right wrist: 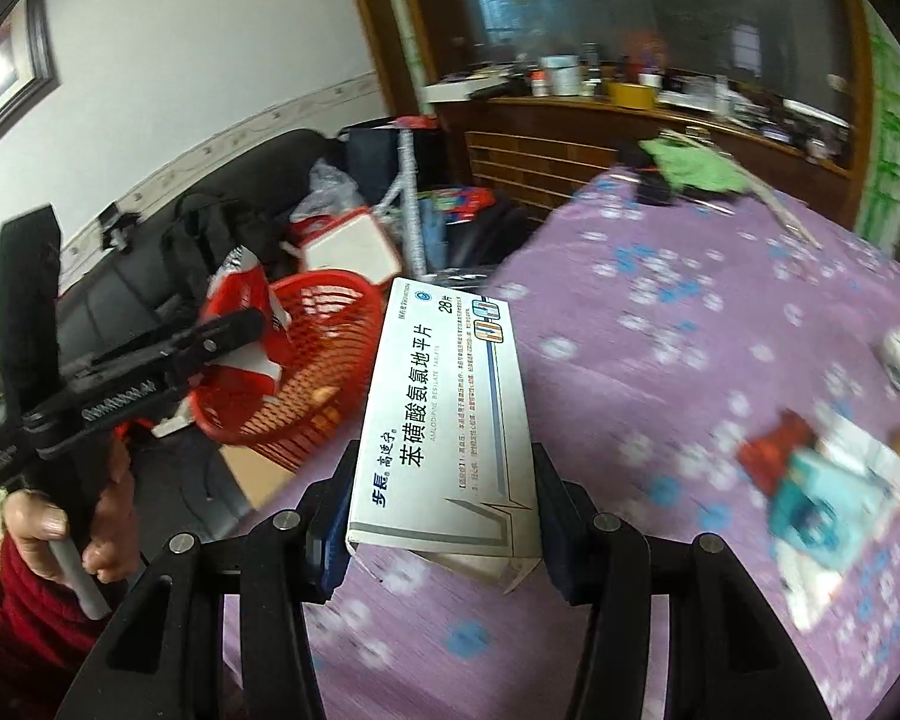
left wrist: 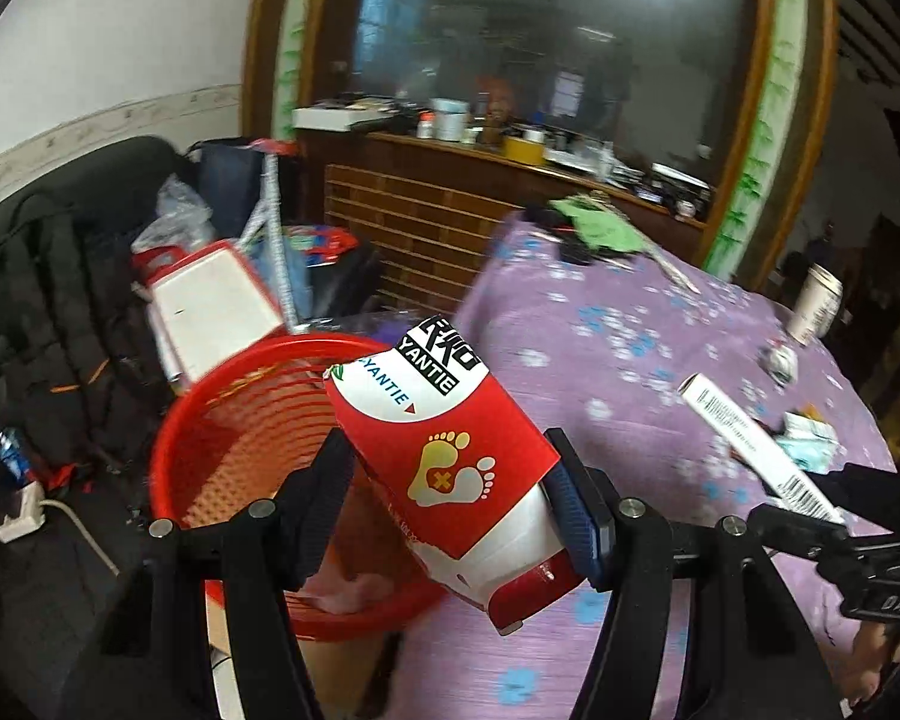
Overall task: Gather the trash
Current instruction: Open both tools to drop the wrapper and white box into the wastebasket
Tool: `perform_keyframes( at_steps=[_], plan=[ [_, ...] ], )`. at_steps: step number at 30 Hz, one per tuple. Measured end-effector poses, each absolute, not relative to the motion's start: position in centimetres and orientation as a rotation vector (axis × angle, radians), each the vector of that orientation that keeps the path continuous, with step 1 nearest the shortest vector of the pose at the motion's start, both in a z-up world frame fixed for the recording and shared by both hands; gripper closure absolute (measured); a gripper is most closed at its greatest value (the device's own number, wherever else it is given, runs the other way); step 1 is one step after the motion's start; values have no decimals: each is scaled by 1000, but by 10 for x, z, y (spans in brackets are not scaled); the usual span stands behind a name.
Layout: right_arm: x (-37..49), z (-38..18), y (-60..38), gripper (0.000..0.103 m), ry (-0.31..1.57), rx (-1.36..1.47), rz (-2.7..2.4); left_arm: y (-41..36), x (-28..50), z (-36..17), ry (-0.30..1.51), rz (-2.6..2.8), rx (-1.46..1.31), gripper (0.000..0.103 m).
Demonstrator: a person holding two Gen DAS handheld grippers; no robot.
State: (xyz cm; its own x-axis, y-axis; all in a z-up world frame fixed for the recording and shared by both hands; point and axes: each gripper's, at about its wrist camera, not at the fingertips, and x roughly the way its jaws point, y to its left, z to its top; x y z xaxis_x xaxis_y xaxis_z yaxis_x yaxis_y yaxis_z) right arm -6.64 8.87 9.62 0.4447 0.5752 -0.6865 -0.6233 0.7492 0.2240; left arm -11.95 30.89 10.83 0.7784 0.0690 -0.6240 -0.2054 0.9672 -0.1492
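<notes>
Beside the red basket, left tongs clamping red carton, right tongs gripping white box

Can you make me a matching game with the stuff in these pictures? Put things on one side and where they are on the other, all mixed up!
Things:
1. red and white cardboard box with footprints
2. white cardboard medicine box
3. red plastic mesh basket
4. white paper cup

Places:
A. standing on the purple flowered tablecloth
B. clamped in the right gripper
C. beside the table edge, lower down
D. clamped in the left gripper

Pairs: 1-D, 2-B, 3-C, 4-A
</notes>
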Motion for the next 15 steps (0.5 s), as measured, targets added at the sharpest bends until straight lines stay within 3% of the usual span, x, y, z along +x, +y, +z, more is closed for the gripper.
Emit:
perform_keyframes(
  at_steps=[9,15],
  plan=[
    [-37,104,176,47,851,-49,878,371,-119,99,684,236,-244,40],
    [-12,93,222,42,899,24,934,395,-112,91,719,272,-269,30]
  ],
)
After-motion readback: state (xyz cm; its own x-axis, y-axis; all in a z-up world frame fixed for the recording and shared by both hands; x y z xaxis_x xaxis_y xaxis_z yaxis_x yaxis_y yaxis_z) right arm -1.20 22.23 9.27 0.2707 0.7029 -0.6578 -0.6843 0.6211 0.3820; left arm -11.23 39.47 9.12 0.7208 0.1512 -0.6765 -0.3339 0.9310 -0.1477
